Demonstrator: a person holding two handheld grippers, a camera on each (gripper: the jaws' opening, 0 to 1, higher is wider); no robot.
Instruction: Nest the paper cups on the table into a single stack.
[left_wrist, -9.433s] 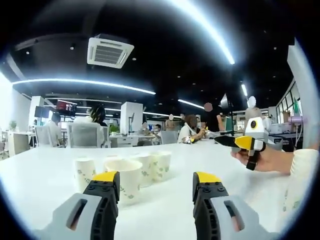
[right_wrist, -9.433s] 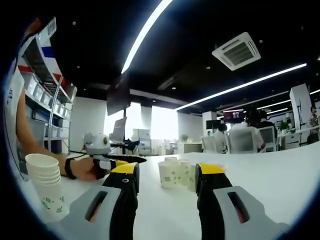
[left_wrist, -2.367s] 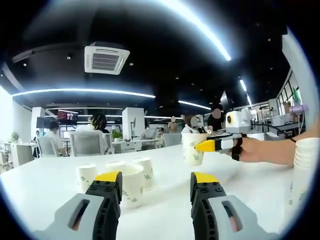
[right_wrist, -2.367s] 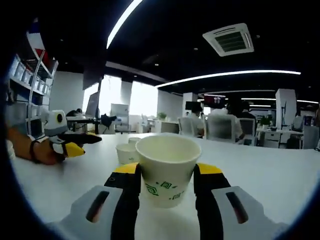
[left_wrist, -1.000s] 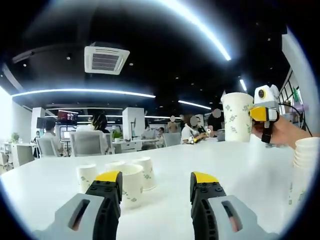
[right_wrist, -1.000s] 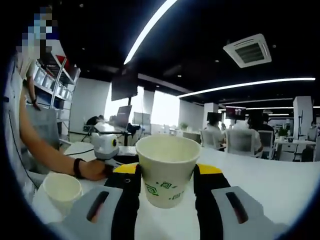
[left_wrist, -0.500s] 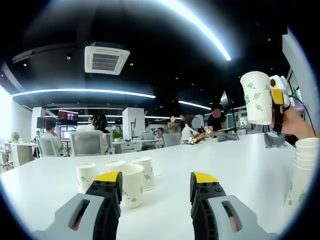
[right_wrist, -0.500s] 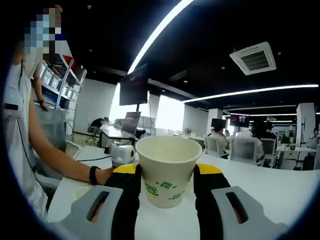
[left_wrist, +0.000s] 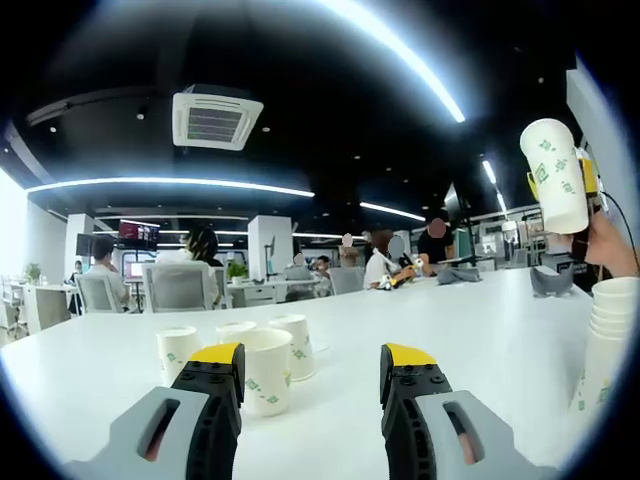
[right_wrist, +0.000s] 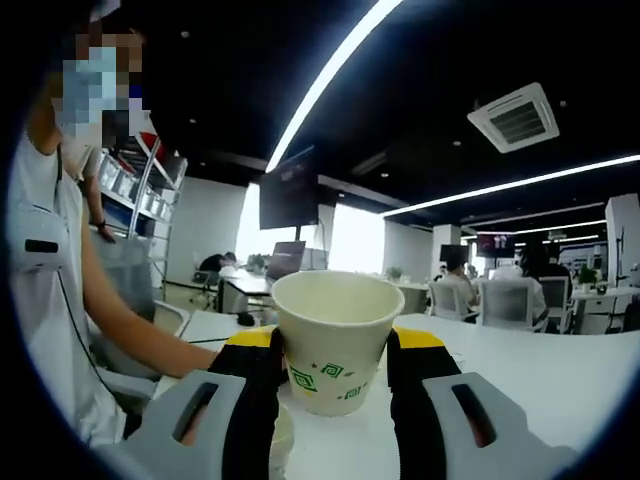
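In the right gripper view my right gripper (right_wrist: 336, 352) is shut on a white paper cup (right_wrist: 334, 335) with green marks, held upright between the yellow-tipped jaws; the rim of another cup (right_wrist: 281, 437) peeks out below it. The left gripper view has that same held cup (left_wrist: 556, 176) high at the right, above a stack of nested cups (left_wrist: 604, 340) at the right edge. My left gripper (left_wrist: 312, 365) stands open low over the table with nothing between its jaws. A cluster of loose cups (left_wrist: 262, 368) sits just behind its left jaw.
The white table (left_wrist: 430, 320) runs wide between the loose cups and the stack. Office desks, chairs and seated people fill the background. A person's arm (right_wrist: 140, 350) and torso are at the left of the right gripper view.
The right gripper has carried its cup further toward the stack and higher; the right gripper view has swung toward the person. The left gripper has stayed put, open.
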